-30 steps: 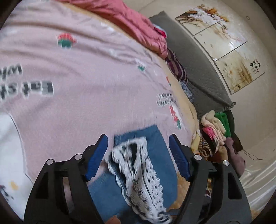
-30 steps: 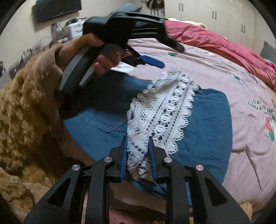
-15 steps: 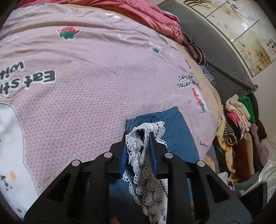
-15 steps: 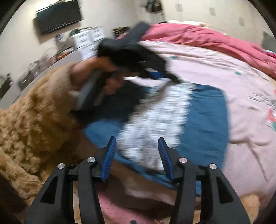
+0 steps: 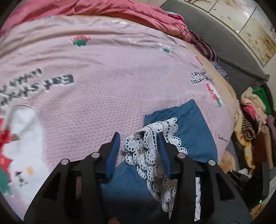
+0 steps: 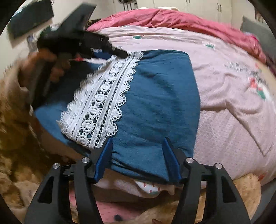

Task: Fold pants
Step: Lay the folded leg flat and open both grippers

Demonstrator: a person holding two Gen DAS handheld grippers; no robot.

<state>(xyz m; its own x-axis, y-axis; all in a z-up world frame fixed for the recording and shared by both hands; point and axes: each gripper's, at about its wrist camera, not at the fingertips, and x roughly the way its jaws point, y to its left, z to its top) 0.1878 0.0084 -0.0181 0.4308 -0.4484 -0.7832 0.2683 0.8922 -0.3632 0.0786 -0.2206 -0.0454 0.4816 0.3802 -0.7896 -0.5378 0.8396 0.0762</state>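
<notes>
Bed covered by pink printed quilt (image 5: 107,96); directly on it lie folded blue pants (image 6: 155,96) with white lace trim (image 6: 101,103) near the front edge, crumpled red blanket (image 5: 96,8) along the far side.

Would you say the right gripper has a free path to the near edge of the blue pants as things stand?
Probably yes: the right gripper is open, with the pants' near edge between its fingers and nothing over it; the lace strip lies to the left.

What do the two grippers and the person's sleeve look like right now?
Both grippers are black plastic frames with triangular cut-outs, silver bolt heads at the joints and ribbed blue pads on the fingers: the left gripper and the right gripper. The sleeve behind the left one is fluffy tan fleece. A red and white cable runs under that gripper.
</notes>
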